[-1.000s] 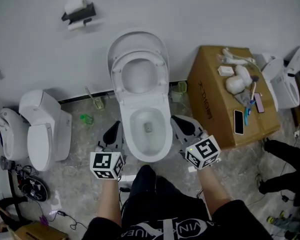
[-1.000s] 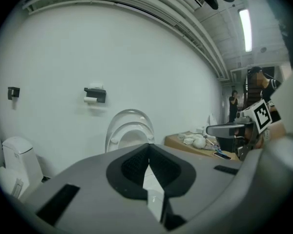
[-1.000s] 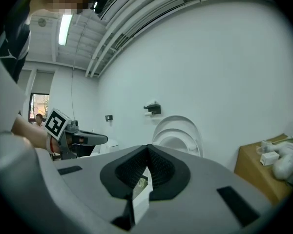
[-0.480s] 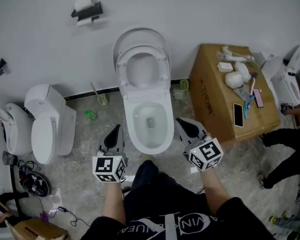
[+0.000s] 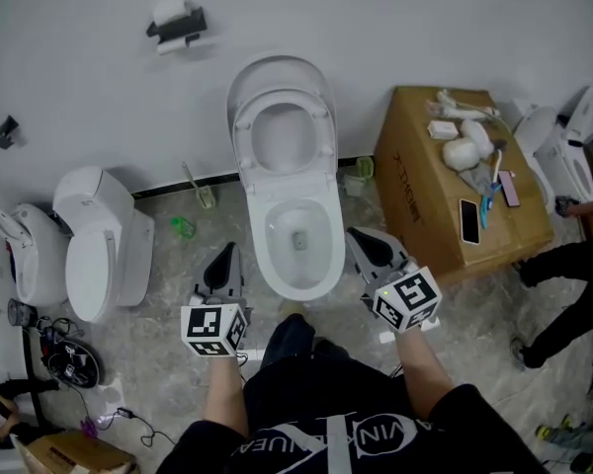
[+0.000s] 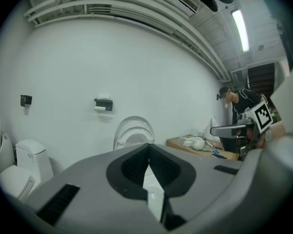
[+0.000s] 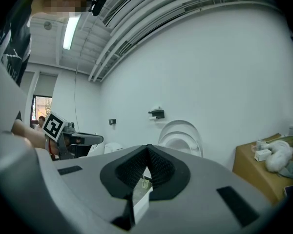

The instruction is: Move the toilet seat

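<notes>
1. Hanging low in the frame, the left claw [image 5: 225, 257] and the right claw [image 5: 361, 240] are both closed with nothing between their jaws. They sit one on each side of the toilet bowl [image 5: 260, 250], just beside its front.
2. Between them the bowl lies uncovered.
3. Higher up, at top centre, the toilet seat [image 5: 241, 144] stands raised. It leans back on the lid [image 5: 282, 67], which rests against the wall.
4. The seat looks like stiff, smooth plastic, fairly light and hinged at its lower end. It should swing rather than lift away.
5. The free upper edge of the ring, farthest from the hinge, seems the best hold. The glossy surface may slip, and a released seat could slam down.
</notes>
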